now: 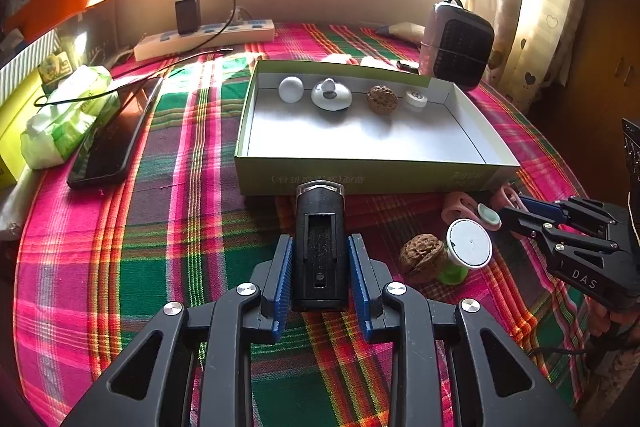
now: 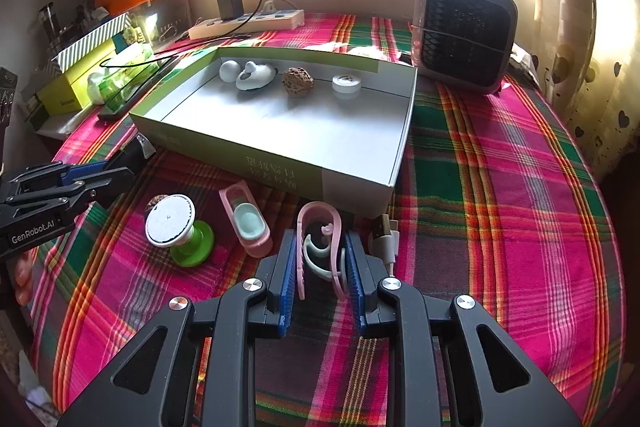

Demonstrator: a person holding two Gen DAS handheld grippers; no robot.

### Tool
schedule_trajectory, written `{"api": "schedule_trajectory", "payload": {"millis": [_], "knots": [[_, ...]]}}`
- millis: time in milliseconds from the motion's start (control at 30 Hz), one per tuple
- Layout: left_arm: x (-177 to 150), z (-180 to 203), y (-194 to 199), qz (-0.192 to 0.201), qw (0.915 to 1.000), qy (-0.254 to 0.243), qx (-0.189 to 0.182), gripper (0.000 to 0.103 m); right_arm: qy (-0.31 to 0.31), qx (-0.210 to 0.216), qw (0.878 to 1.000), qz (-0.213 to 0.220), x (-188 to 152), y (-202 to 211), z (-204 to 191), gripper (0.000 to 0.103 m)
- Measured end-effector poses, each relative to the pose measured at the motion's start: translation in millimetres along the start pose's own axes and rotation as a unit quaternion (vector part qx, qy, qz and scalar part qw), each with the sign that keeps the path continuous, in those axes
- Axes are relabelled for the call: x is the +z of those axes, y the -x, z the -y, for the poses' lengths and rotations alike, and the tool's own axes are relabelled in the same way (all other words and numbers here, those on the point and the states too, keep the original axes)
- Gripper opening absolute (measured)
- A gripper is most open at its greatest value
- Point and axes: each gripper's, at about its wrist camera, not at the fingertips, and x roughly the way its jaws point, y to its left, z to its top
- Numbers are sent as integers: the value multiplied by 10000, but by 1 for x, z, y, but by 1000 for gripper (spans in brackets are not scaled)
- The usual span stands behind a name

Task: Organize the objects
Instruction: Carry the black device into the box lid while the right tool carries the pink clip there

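Clamping a black stamp-like block (image 1: 320,247), the left gripper (image 1: 320,267) pinches it between both ribbed blue pads (image 1: 282,273). The block is rectangular, matt plastic, with a recessed slot on its upper face. Its long axis runs forward along the fingers, and its capped far end points at the near wall of the cardboard box (image 1: 360,179), just short of it, above the plaid cloth (image 1: 120,227).

The right gripper (image 2: 322,267) pinches a pink clip (image 2: 320,227), a thin curved plastic loop with a pale hook-shaped insert. Its long axis also runs forward, rounded end toward the box (image 2: 280,163).

The box is shallow, white inside, green outside. Along its far wall stand a white ball (image 1: 291,89), a white domed piece (image 1: 331,95), a wrinkled walnut (image 1: 382,99) and a small white disc (image 1: 415,99).

On the cloth lie a second walnut (image 1: 422,257), a green-stemmed holder with a round white disc face (image 2: 176,223), and a pink oblong holder with a pale green cup (image 2: 250,223).
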Motion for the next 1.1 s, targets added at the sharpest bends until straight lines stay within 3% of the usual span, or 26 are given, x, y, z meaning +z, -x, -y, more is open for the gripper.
{"api": "schedule_trajectory", "payload": {"millis": [500,1100], "knots": [[17,3,10,112,9999,-45,-93,25,-35,68,9999,155,12,13,0,24],[62,2,-8,84,9998,-55,-190,25,-65,-58,9993,350,62,8,8,24]]}}
